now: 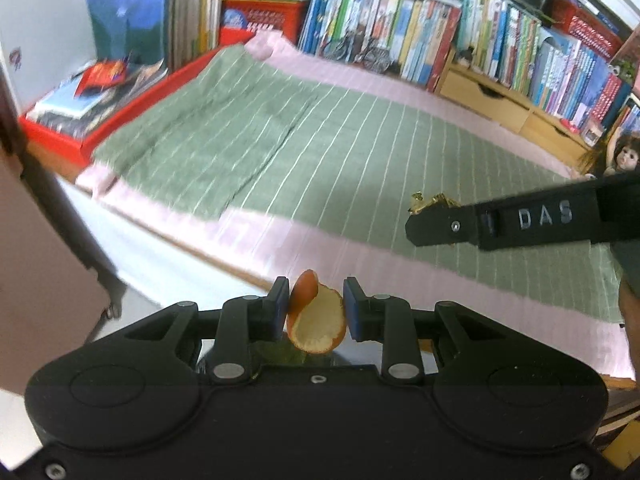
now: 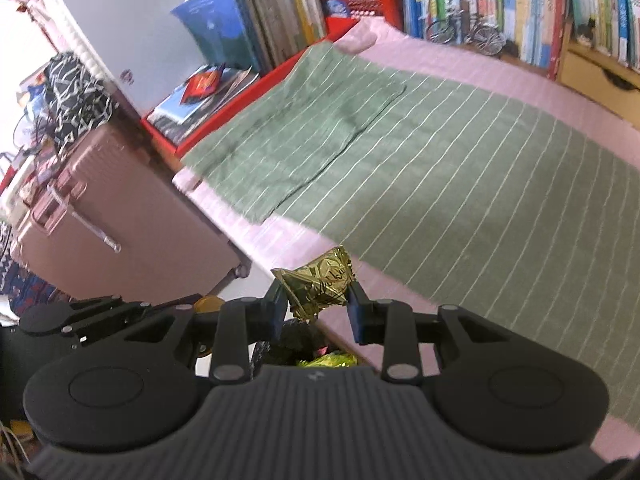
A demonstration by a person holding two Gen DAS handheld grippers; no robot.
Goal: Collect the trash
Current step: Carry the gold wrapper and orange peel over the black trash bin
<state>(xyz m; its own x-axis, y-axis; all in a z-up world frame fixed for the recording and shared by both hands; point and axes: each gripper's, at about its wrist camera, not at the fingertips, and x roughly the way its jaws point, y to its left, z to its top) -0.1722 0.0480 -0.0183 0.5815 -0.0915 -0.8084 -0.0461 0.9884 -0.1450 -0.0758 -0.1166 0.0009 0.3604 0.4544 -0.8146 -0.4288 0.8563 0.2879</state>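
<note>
Orange peel in one set of tongs, gold foil in the other, both over the near edge of the bed.

Left wrist view: left tongs (image 1: pixel 316 306) pinch a curled orange peel (image 1: pixel 316 320), pale pith facing up, just past the green striped blanket (image 1: pixel 320 140). The right tool's black arm pokes in from the right with a scrap of gold showing. Right wrist view: right tongs (image 2: pixel 316 300) clamp a crinkly gold foil wrapper (image 2: pixel 318 284); only here you get the pink ribbed suitcase (image 2: pixel 120 216) beside the bed, plus more shiny wrappers (image 2: pixel 328 360) down below the fingers.
</note>
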